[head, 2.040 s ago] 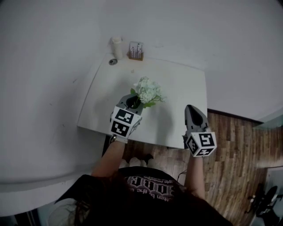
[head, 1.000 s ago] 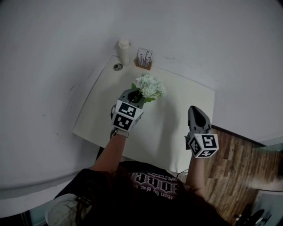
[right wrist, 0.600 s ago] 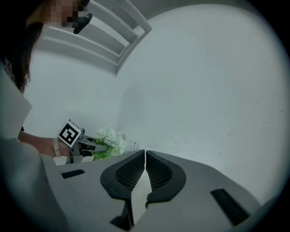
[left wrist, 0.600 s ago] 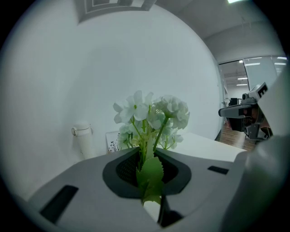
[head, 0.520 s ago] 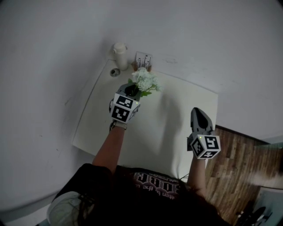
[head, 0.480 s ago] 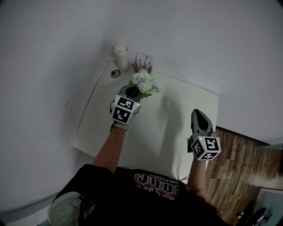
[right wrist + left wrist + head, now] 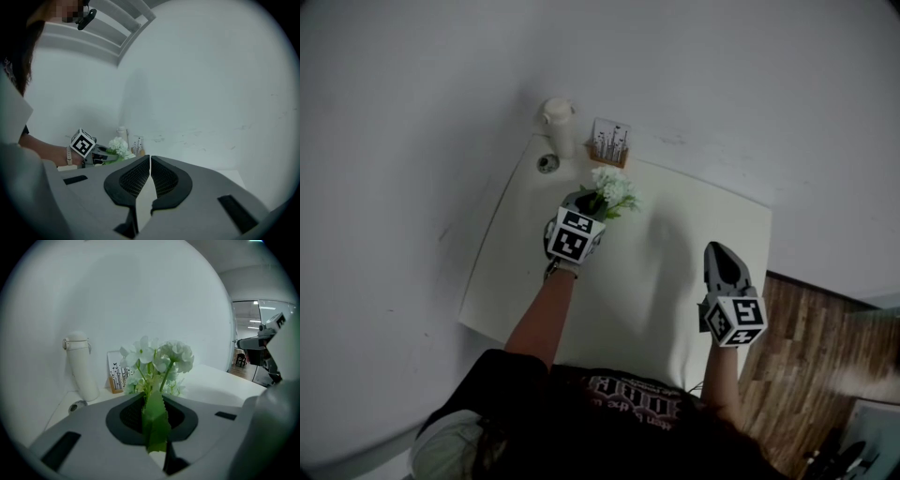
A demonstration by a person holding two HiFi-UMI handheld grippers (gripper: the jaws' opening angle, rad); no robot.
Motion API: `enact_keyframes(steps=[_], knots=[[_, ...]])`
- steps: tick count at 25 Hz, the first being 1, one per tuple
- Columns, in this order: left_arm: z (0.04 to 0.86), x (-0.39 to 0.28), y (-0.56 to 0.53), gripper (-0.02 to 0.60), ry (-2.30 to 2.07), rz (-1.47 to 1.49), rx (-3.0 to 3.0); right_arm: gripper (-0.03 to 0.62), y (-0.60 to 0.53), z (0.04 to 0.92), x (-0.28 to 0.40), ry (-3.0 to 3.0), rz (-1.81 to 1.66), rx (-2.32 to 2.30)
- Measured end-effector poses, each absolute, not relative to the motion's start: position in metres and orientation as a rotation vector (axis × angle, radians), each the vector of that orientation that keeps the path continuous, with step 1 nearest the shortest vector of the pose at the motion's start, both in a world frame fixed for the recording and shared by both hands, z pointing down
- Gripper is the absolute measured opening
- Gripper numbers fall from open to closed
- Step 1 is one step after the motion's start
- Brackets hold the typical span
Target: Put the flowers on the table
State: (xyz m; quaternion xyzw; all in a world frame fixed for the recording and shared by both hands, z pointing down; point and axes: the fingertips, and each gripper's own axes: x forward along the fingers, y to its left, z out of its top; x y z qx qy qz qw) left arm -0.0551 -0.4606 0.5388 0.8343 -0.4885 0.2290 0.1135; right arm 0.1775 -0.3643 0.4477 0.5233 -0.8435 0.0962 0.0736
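A small bunch of white flowers [image 7: 614, 190] with green leaves is held over the far left part of the white table [image 7: 675, 253]. My left gripper [image 7: 587, 203] is shut on its green stem, and the blooms [image 7: 161, 357] stand up just past the jaws in the left gripper view. My right gripper [image 7: 721, 261] hovers over the table's right side, shut with nothing in it. From the right gripper view the flowers [image 7: 118, 146] and the left gripper's marker cube [image 7: 83, 142] show far off to the left.
At the table's far left corner stand a white bottle [image 7: 558, 125], a small card holder with a printed card [image 7: 610, 143] and a small round grey thing [image 7: 547, 163]. A white wall runs behind the table. Wooden floor [image 7: 811, 375] lies to the right.
The left gripper has carried the flowers farther over the table toward the bottle and card at the back left. The right gripper has stayed shut at the right.
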Motion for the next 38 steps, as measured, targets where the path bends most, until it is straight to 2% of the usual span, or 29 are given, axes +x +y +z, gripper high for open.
enact_keyframes(steps=[4, 7, 10, 15, 20, 24, 28, 38], knots=[[0.558, -0.052, -0.462, 0.052, -1.386, 0.699, 2.429, 0.032, -0.364, 0.449, 0.179, -2.529, 0.288, 1.561], [0.562, -0.044, -0.46, 0.097, -1.319, 0.703, 2.45, 0.032, -0.364, 0.449, 0.178, -2.546, 0.293, 1.535], [0.564, -0.041, -0.46, 0.174, -1.305, 0.721, 2.465, 0.032, -0.363, 0.451, 0.179, -2.547, 0.305, 1.541], [0.564, -0.038, -0.458, 0.352, -1.282, 0.76, 2.511, 0.032, -0.363, 0.45, 0.18, -2.549, 0.323, 1.562], [0.563, -0.034, -0.455, 0.432, -1.282, 0.791, 2.588, 0.032, -0.361, 0.453, 0.184, -2.517, 0.316, 1.564], [0.563, -0.026, -0.444, 0.522, -1.212, 0.851, 2.632, 0.032, -0.359, 0.452, 0.185, -2.52, 0.319, 1.56], [0.554, -0.025, -0.433, 0.555, -1.211, 0.844, 2.662, 0.032, -0.355, 0.449, 0.18, -2.529, 0.306, 1.538], [0.513, -0.031, -0.405, 0.554, -1.283, 0.79, 2.717, 0.032, -0.347, 0.436, 0.167, -2.587, 0.282, 1.506]])
